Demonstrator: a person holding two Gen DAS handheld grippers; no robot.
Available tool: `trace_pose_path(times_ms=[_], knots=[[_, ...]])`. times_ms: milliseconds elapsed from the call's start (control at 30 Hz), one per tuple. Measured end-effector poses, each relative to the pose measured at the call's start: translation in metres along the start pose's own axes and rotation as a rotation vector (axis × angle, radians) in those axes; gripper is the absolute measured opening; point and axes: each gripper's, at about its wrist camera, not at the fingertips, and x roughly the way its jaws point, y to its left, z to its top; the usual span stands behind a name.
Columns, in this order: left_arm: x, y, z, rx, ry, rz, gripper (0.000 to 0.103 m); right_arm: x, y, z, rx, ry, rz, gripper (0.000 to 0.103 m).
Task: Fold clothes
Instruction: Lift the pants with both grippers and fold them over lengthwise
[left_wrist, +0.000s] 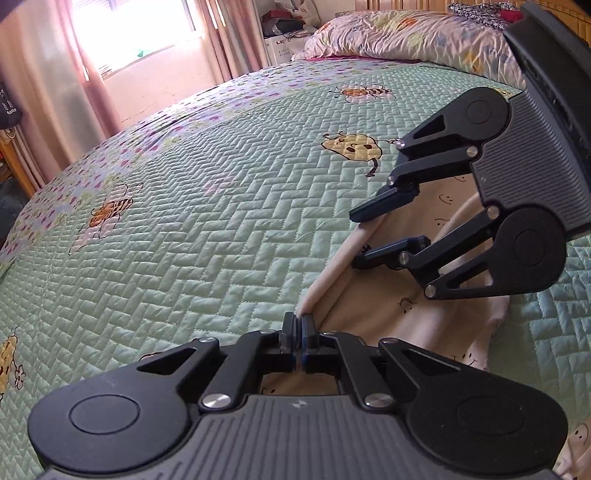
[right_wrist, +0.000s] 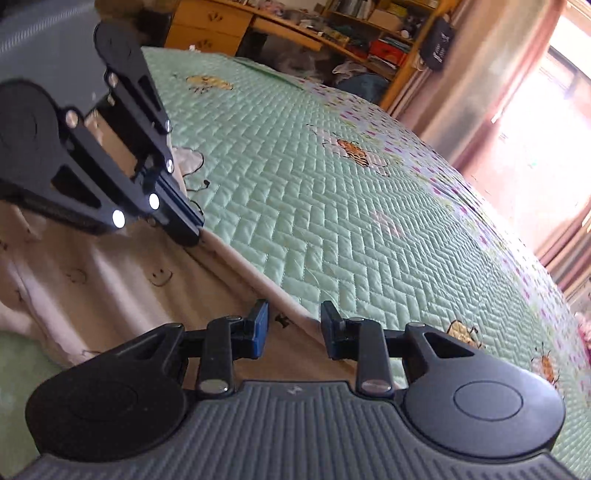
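A beige garment (left_wrist: 417, 325) printed with small smiley faces lies on the green quilted bedspread (left_wrist: 184, 240). My left gripper (left_wrist: 299, 322) is shut on its pale hem band, pinching the edge. In the right wrist view the same left gripper (right_wrist: 195, 228) holds the hem at the upper left, and the garment (right_wrist: 129, 280) spreads below it. My right gripper (right_wrist: 295, 326) stands open further along the hem. The hem band runs between its blue pads, which do not press on it. From the left wrist view, the right gripper (left_wrist: 356, 238) hovers over the cloth at right.
The bedspread (right_wrist: 332, 192) with bee patterns stretches far ahead. A floral pillow (left_wrist: 388, 33) lies at the head of the bed. Pink curtains (left_wrist: 55, 74) and a bright window stand beyond the bed's far side. A wooden desk with shelves (right_wrist: 221, 26) stands past the foot.
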Motion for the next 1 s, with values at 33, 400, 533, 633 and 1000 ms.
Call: trace_pose_path(times_ms=[33, 400, 533, 633, 1000], knots=[[0.000, 0.000, 0.000, 0.002, 0.000, -0.001, 0.002, 0.002, 0.003, 0.001, -0.030, 0.002, -0.004, 0.033], [0.031, 0.039, 0.022, -0.148, 0.055, 0.199, 0.008, 0.029, -0.028, 0.021, 0.128, -0.001, -0.087, 0.005], [0.034, 0.050, 0.012, -0.217, 0.083, 0.243, 0.017, 0.047, -0.009, 0.010, 0.113, 0.004, -0.173, 0.011], [0.025, 0.053, 0.004, -0.254, 0.075, 0.259, 0.021, 0.035, -0.012, 0.008, 0.203, -0.028, -0.145, 0.021], [-0.005, -0.005, 0.029, -0.226, -0.023, 0.031, 0.034, -0.053, -0.147, -0.090, 0.523, -0.028, -0.221, 0.031]])
